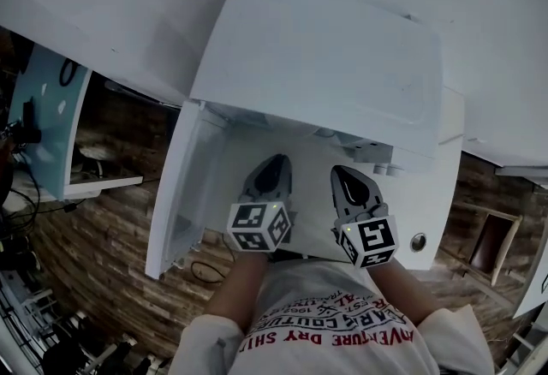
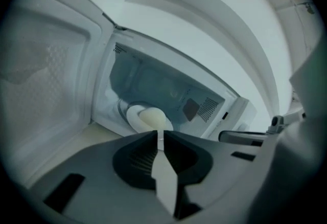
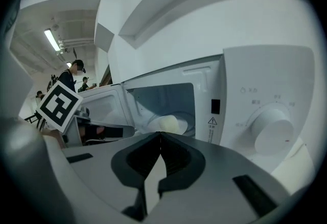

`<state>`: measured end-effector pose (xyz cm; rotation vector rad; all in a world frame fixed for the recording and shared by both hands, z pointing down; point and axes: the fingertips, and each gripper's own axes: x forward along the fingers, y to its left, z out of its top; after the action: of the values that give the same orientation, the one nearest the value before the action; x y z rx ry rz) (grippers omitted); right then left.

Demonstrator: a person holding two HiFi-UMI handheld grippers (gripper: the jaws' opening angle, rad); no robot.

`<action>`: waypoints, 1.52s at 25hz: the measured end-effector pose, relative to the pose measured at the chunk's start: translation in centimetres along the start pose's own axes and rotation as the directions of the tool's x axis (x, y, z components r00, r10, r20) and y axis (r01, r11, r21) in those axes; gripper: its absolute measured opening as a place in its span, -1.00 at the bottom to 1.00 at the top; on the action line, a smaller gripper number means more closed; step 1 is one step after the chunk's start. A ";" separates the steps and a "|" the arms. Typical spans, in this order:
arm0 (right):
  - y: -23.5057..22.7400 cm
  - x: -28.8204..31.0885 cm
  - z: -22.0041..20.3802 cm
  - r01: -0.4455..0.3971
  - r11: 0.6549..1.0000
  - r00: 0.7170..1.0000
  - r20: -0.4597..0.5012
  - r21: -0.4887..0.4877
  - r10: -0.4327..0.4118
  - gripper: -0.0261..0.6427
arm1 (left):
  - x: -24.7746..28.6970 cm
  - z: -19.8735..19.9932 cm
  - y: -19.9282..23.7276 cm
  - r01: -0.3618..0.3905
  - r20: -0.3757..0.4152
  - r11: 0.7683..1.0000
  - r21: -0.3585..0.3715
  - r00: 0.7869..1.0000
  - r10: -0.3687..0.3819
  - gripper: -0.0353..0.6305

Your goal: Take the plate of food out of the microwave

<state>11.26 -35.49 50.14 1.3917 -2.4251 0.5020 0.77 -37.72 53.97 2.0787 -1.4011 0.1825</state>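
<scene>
A white microwave (image 1: 325,56) stands with its door (image 1: 175,193) swung open to the left. Inside, in the left gripper view, a white plate (image 2: 134,115) carries a pale mound of food (image 2: 155,117) on the cavity floor; the right gripper view shows the same plate (image 3: 173,125) through the opening. In the head view the cavity's inside is hidden by the microwave's top. My left gripper (image 1: 272,166) and right gripper (image 1: 345,176) hover side by side just in front of the opening. Both are shut and empty, short of the plate.
The control panel with a round knob (image 3: 273,131) is right of the opening. The open door (image 2: 46,74) walls off the left side. A teal-fronted shelf unit (image 1: 47,116) stands at the far left over a wood-pattern floor (image 1: 103,262). People (image 3: 71,72) stand far behind.
</scene>
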 end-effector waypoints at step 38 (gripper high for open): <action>-1.2 2.7 -1.9 -0.016 0.999 0.997 -0.076 -0.050 0.013 -0.89 | 7.7 -1.3 5.1 0.049 0.023 0.498 -0.866 0.998 -0.058 -0.80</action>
<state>11.19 -37.26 53.18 1.3121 -2.3729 0.4847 -0.11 -44.33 60.44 1.2246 -1.0562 -0.4767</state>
